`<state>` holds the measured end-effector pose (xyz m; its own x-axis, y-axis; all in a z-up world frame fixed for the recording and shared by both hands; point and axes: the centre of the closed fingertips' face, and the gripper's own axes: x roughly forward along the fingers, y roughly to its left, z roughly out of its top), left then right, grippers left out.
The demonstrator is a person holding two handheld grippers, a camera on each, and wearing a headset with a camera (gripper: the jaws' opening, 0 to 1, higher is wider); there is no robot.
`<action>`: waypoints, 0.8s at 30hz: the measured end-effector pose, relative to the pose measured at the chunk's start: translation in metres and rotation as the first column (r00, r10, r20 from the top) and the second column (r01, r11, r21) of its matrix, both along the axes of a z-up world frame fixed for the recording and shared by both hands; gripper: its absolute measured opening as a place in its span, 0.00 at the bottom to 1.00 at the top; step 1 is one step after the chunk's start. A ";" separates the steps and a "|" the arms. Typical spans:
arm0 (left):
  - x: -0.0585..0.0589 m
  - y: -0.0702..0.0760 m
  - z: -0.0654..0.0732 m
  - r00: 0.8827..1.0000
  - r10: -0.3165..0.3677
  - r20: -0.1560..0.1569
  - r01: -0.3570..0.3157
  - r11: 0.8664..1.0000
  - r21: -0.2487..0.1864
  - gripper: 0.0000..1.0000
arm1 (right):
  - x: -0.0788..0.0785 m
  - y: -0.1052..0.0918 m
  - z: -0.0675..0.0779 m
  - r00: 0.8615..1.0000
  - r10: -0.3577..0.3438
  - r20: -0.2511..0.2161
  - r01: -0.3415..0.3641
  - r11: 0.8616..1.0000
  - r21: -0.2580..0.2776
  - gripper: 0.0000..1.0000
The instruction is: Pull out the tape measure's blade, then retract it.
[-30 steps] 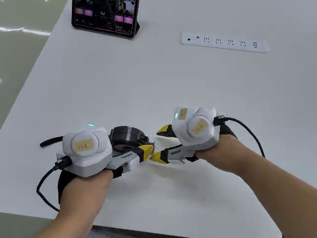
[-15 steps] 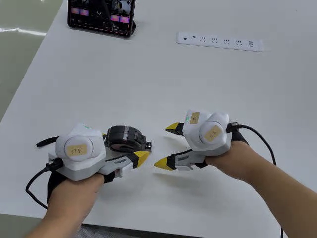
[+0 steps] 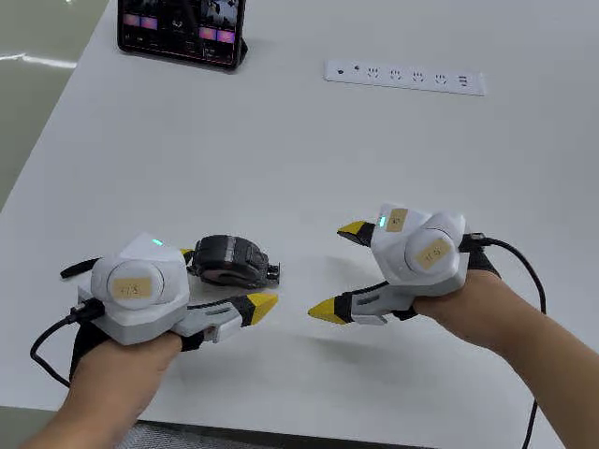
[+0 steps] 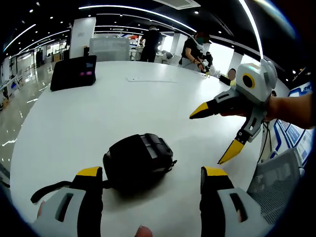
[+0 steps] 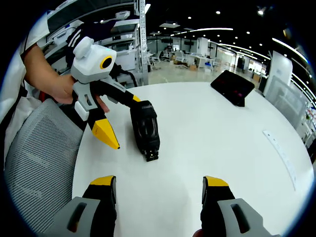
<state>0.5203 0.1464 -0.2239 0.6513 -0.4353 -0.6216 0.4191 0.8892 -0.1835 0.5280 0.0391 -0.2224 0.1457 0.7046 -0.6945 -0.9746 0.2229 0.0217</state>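
White workbench (image 3: 281, 159), head view: black tape measure (image 3: 229, 260) is lying between the left gripper (image 3: 225, 279) jaws, which are spread wide and not clamping it. Right gripper (image 3: 337, 269) is hovering near, wide open, empty. Left gripper view: tape measure is sitting just ahead of the jaws. Right gripper view: it is lying farther ahead, blade in.

White table (image 3: 281, 159) with a black tape measure (image 3: 227, 259) near its front, power strip (image 3: 404, 77) and tablet (image 3: 181, 26) farther back.
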 end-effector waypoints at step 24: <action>-0.019 0.020 0.021 0.984 -0.174 0.035 0.170 0.982 0.083 0.95 | -0.008 -0.049 0.009 0.993 -0.111 0.029 0.111 0.994 -0.004 0.91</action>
